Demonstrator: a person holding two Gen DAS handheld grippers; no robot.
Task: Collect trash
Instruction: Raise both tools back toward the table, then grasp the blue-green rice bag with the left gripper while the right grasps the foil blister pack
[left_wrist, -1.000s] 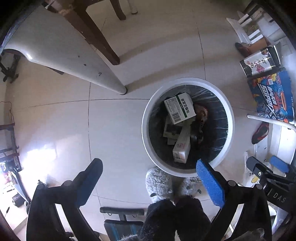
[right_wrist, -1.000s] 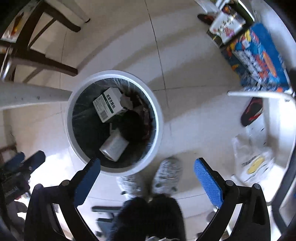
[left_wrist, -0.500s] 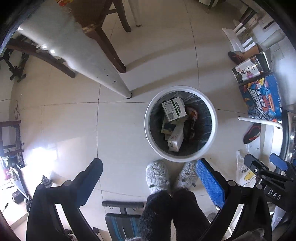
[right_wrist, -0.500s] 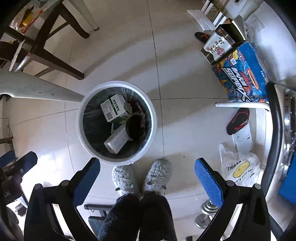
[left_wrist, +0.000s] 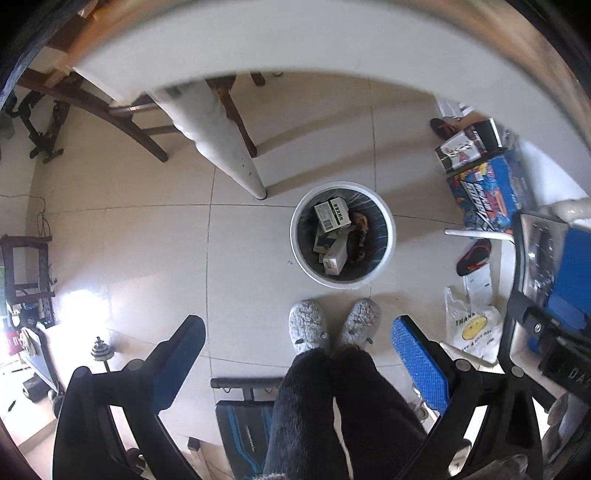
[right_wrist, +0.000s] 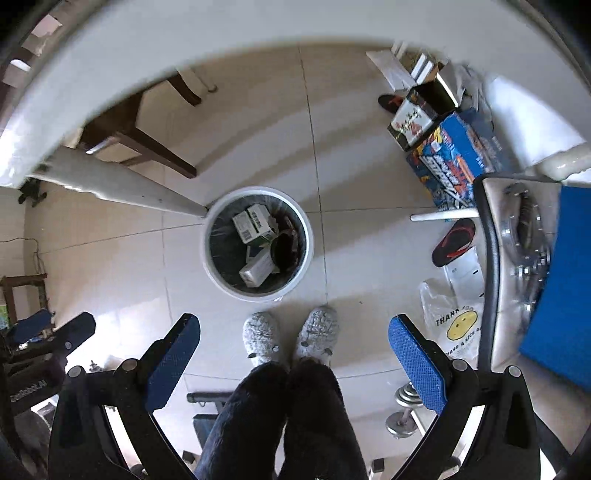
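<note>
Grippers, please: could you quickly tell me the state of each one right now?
Left gripper: open, holding nothing.
Right gripper: open, holding nothing.

High, floorward — shared trash bin (left_wrist: 342, 234)

1. This is a room in a home, with a pale tiled floor (right_wrist: 369, 258) and a white table edge (left_wrist: 295, 44) curving across the top of both views.
2. A person stands in fluffy grey slippers (left_wrist: 308, 330), house footwear, at a white trash bin (right_wrist: 221, 269) lined with a bag and holding small cartons (right_wrist: 255, 223).
3. Dark wooden chair legs (left_wrist: 144, 136) stand beside a white table leg (left_wrist: 229, 147).
4. Against the wall sit a blue printed carton (right_wrist: 458, 158), a loose sandal (right_wrist: 452, 242) and a plastic shopping bag (right_wrist: 454, 328).
5. Dumbbell weights (right_wrist: 404, 413) lie on the floor, pointing to home exercise gear.
</note>
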